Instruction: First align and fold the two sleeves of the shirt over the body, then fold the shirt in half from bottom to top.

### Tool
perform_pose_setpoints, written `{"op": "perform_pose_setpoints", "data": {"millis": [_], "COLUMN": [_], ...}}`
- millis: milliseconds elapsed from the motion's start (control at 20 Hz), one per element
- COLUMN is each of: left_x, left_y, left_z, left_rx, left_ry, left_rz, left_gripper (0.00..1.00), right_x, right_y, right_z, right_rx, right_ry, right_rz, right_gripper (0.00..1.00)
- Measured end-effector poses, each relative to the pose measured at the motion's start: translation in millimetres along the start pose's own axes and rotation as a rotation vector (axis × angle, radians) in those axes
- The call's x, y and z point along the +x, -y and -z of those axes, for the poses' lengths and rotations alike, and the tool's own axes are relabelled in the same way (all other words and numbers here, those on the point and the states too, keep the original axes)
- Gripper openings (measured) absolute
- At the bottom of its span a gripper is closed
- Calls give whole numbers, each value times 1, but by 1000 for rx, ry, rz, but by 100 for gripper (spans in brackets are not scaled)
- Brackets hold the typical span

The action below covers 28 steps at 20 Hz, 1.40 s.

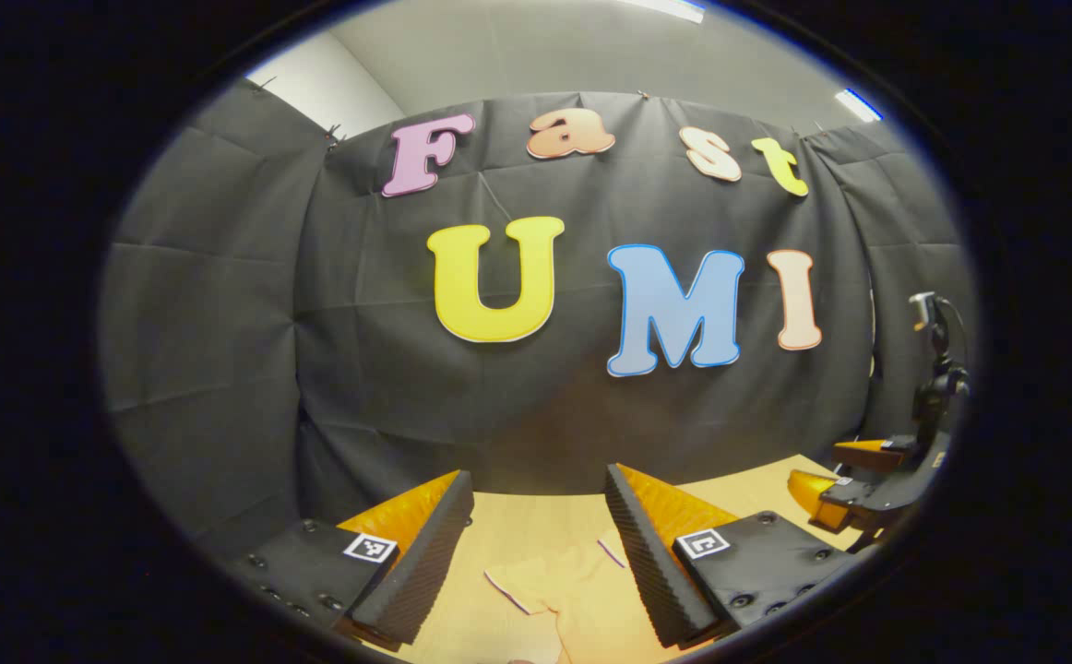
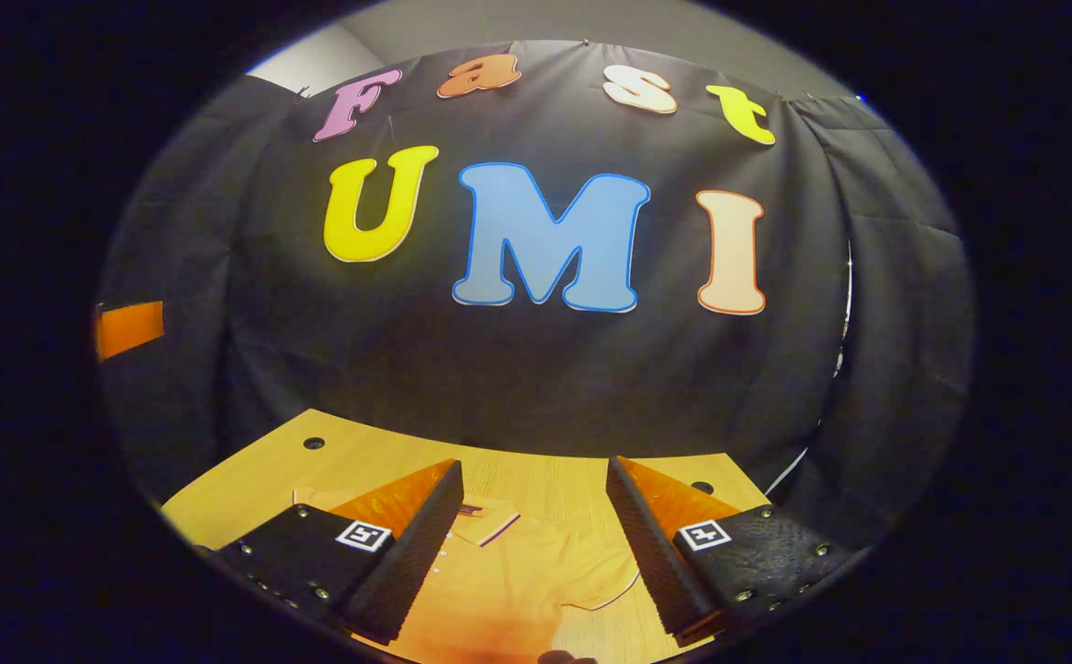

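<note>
Shirt (image 2: 518, 572) is what lies on the wooden desk (image 2: 250, 470). It is a light yellow-orange shirt with a collar (image 2: 485, 524) and a row of small buttons down the front. In the right gripper view it lies flat low in the picture, between the two fingers of the right hand-held gripper (image 2: 533, 553). One short sleeve (image 2: 605, 586) with a thin dark edge reaches out to the side, close to one finger.

The right hand-held gripper has its fingers spread wide apart. They hold nothing, and they seem to sit above the shirt. Two small round holes show in the desk top, one (image 2: 314, 444) far back on one side and one (image 2: 702, 487) near the other finger.

In the left gripper view, the left hand-held gripper (image 1: 536, 563) also has its fingers spread wide apart with nothing between them. A bit of the shirt lies on the desk below the gap, and a sleeve (image 1: 536, 586) with a thin dark trim sticks out there. I cannot tell if the fingers touch the cloth.

Far off at the edge of the left gripper view, the right hand-held gripper shows again over the desk, with a dark handle part (image 1: 937, 387) rising above it. Its fingers look parted there too.

Black cloth (image 2: 536, 369) hangs behind the desk as the booth wall.
</note>
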<state>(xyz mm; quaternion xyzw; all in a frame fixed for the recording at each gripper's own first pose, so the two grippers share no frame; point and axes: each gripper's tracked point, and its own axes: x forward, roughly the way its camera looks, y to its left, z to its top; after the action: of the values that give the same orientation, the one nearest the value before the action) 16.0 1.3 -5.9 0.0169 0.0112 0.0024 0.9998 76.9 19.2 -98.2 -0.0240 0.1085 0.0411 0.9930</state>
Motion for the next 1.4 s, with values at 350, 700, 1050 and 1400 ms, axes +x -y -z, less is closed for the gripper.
{"op": "perform_pose_setpoints", "data": {"millis": [350, 700, 1050, 1400], "left_x": [10, 9, 13, 11], "left_y": [-12, -24, -27, -19], "left_z": [3, 12, 20, 19], "left_rx": [17, 10, 3, 12], "left_ry": [-16, -51, -86, -90], "left_rz": [-29, -81, -116, -123], "left_gripper": [95, 95, 95, 94], "right_x": [73, 116, 127, 116], "right_y": [2, 47, 88, 122], "right_z": [91, 188, 234, 259], "right_rx": [-41, -42, -13, 63], "right_ry": [-209, -426, -517, -567], "right_rz": [-16, 50, 113, 180], "right_gripper": [98, 98, 98, 98]}}
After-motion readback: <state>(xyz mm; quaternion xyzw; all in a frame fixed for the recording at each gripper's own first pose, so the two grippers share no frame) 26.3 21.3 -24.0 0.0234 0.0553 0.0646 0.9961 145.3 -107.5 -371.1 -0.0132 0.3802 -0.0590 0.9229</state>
